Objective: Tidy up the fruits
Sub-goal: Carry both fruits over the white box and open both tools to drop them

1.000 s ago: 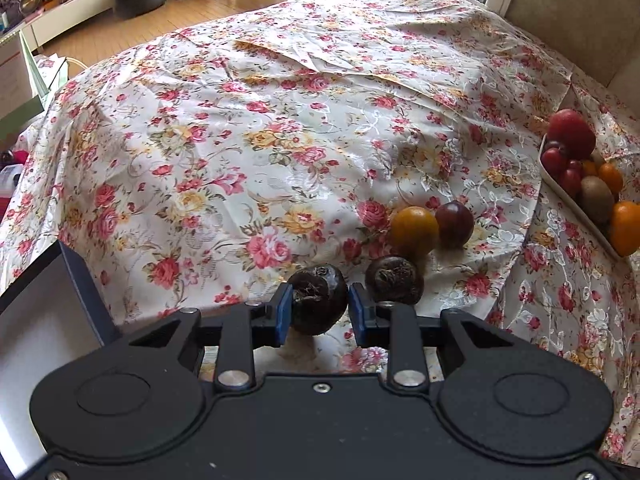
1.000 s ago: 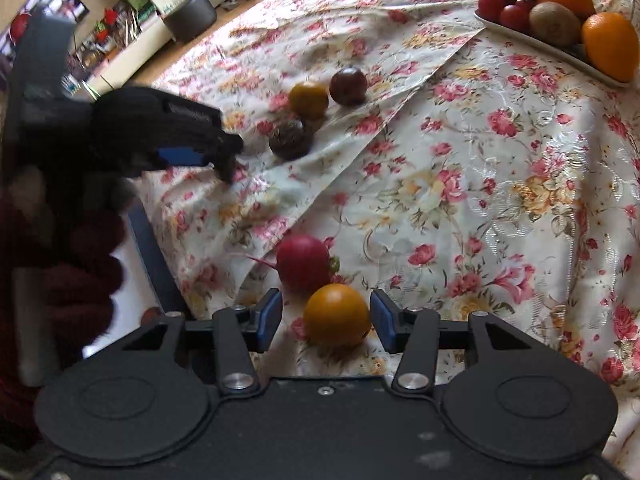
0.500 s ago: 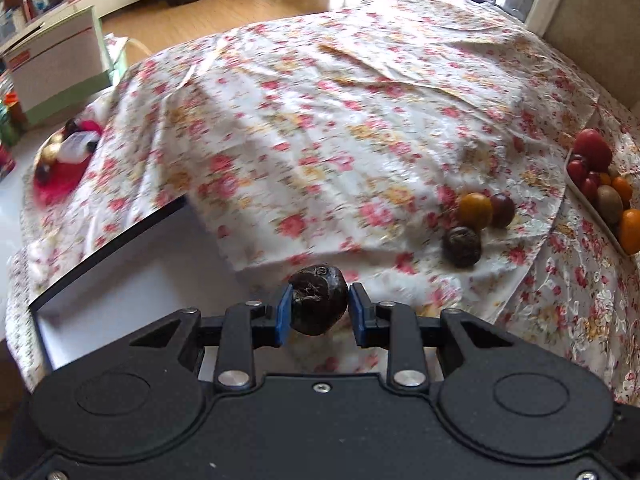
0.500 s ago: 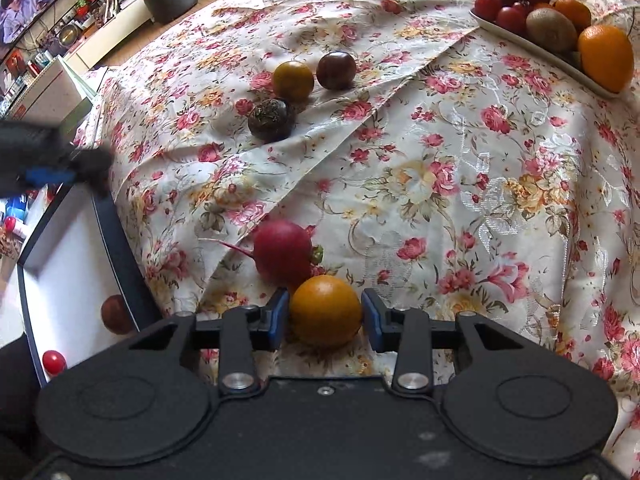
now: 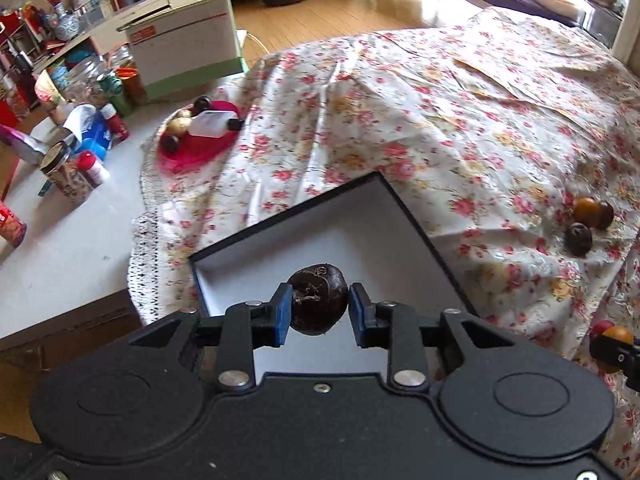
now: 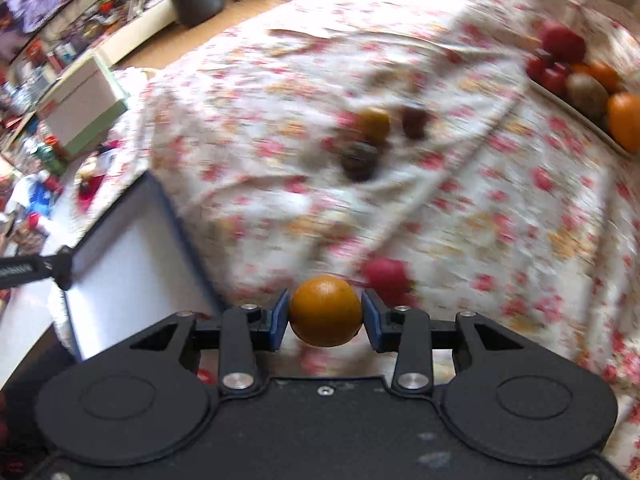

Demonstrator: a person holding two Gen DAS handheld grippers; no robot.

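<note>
Floral cloth covers the bench, with a white box rimmed in black set on it. Over that box a dark wrinkled fruit is clamped between the left tongs. An orange fruit is clamped in the right tongs, just beside a red fruit on the cloth. Three small fruits are grouped farther off, and a tray of fruit lies at the far edge. No writing can be read; the right view is blurred.
</note>
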